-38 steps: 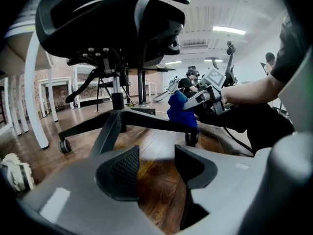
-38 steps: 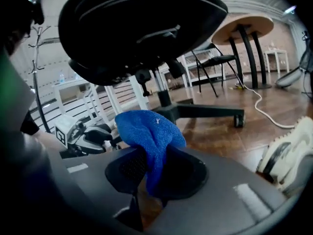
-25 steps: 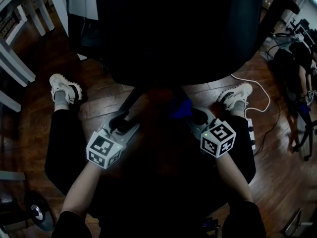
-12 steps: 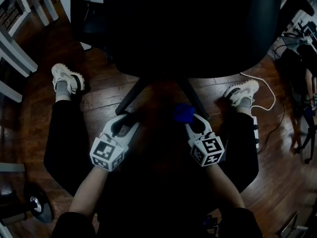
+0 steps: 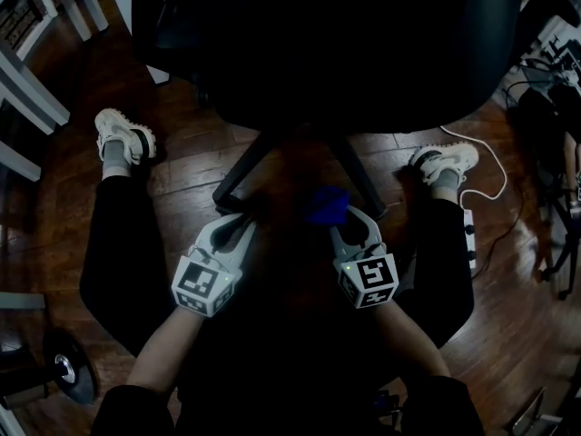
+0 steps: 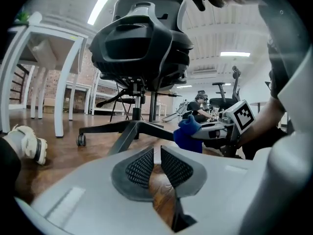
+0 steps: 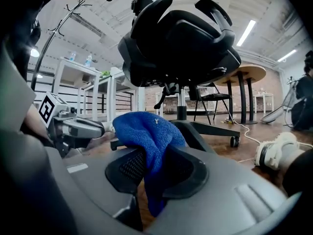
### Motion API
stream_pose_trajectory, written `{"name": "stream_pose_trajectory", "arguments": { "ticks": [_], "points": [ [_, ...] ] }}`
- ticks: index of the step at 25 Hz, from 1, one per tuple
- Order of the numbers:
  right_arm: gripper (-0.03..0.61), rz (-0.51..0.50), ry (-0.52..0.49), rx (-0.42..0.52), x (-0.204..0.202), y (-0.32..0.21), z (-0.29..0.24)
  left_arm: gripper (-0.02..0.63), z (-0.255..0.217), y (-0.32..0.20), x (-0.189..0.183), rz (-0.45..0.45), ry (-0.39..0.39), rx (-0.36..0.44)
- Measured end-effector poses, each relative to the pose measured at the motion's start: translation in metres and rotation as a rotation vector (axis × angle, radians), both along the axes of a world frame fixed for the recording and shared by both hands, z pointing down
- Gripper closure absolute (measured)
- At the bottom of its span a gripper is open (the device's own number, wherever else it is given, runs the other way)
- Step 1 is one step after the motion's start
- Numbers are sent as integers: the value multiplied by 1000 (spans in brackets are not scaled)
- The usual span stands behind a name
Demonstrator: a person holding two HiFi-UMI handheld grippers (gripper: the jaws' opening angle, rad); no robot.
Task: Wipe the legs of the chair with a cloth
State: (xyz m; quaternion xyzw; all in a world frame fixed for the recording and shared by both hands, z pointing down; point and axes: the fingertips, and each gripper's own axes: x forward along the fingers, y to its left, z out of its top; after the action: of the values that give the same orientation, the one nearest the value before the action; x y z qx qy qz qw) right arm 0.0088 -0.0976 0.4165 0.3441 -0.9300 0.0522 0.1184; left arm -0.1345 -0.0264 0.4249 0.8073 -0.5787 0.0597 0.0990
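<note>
Chair legs (image 5: 243,173): the black star base stands on the wooden floor directly ahead of both grippers, beneath the seat (image 5: 336,44). The blue cloth (image 7: 146,131) is close to the nearer right-hand leg, but I cannot confirm contact.

Right gripper (image 5: 349,223): jaws clamped on the cloth, with a bunched fold above the pads and a tail hanging below. Left gripper (image 6: 157,153): jaws have just been closing and are now all but together, with nothing between them. Only floor shows through the slit.

Risks, in my judgement:
- The cloth is pinched by a fold, so dragging it along a leg could pull it free.
- The hanging tail could snag on a castor (image 6: 80,141).
- Pressure on a leg may roll the chair away, since nothing steadies it.

Clearance:
- The seat overhangs the base, so I would approach low and level.
- The person's shoes (image 5: 123,139) flank the base on either side.
- A white cable (image 5: 495,182) and a power strip (image 5: 466,234) lie near the right shoe and limit any sweep to that side.
- There is open floor between the two nearer legs.
</note>
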Motion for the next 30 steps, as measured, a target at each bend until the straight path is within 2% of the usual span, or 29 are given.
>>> {"name": "stream_pose_trajectory", "arguments": {
  "ticks": [7,13,20,24,25,30],
  "points": [
    [477,-48,59,37,-13,6,2,566,4,-1,-3,-3,10,-23],
    [479,-79,72,51,-20,10,4,568,9,1,-9,-23,-19,-31],
    [480,-76,79,43,-21,9,7,568,-2,-14,-8,-56,101,-3],
    [480,-71,94,30,-16,7,15,568,13,-7,-12,-48,-13,-23],
    [479,-69,90,24,-16,5,15,568,18,-5,-14,-53,-20,-35],
    [480,-89,98,35,-27,6,16,568,17,-9,-19,-81,60,-45]
  ]
}}
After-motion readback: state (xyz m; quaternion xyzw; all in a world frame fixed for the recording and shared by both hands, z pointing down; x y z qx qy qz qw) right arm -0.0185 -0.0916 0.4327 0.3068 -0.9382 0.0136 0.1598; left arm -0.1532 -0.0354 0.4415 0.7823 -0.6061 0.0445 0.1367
